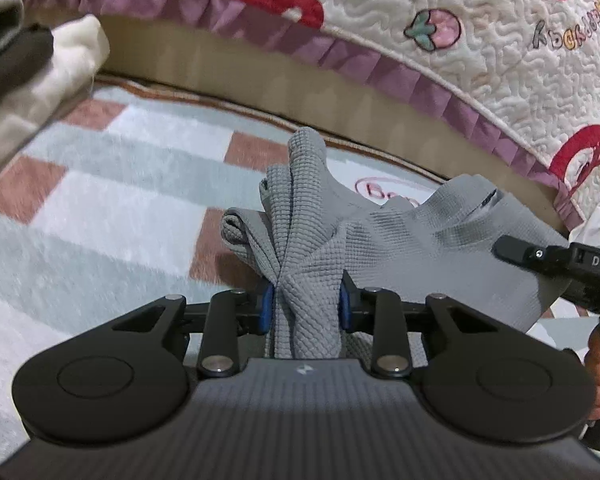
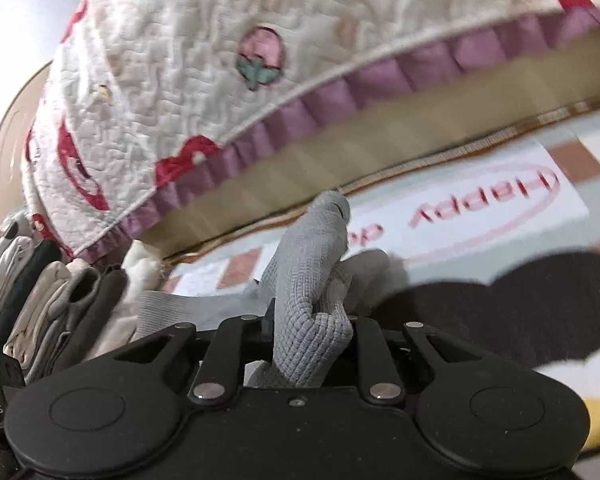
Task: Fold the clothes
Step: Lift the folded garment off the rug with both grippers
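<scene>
Now grey garment [image 1: 440,240] bunched between each hand-held gripper's [image 1: 306,308] pads.

1. A quilted cream bedspread [image 1: 440,12] hung over the edge of a bed, stitched with red shapes and a pink strawberry [image 1: 436,30].
2. A pleated purple frill [image 1: 340,58] ran along its lower hem.
3. Below the frill showed the tan side of the bed base [image 1: 260,66].
4. A rug [image 1: 100,200] covered the floor, checked in pale blue, white and dusty pink, with a brown border beside the bed.
5. A pink oval with lettering [image 2: 484,208] was printed on the rug, seen upside down in the right wrist view.
6. A dark patch [image 2: 500,300] lay on the rug near that oval; what it was could not be told.
</scene>
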